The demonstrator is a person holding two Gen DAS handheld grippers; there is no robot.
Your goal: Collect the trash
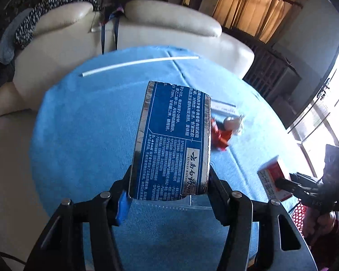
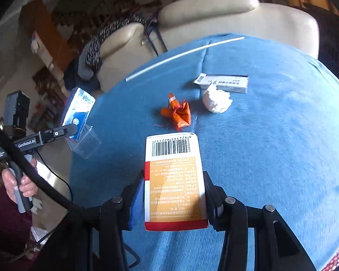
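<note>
My left gripper [image 1: 169,180] is shut on a blue toothpaste box [image 1: 171,140] and holds it above the blue tablecloth [image 1: 83,135]. The box also shows in the right wrist view [image 2: 79,110], at the table's left edge. My right gripper [image 2: 174,194] is shut on an orange and white medicine box [image 2: 174,180] with a barcode; it also shows in the left wrist view [image 1: 273,176]. On the cloth lie an orange crumpled wrapper [image 2: 178,113], a white paper wad [image 2: 217,101], a flat white box [image 2: 223,82] and a long white straw [image 2: 183,55].
The round table has a cream leather sofa [image 1: 147,29] behind it. A clear plastic piece [image 2: 85,142] hangs near the left gripper at the table's left edge. A red mesh item [image 1: 302,214] sits at the right edge. Windows are on the right.
</note>
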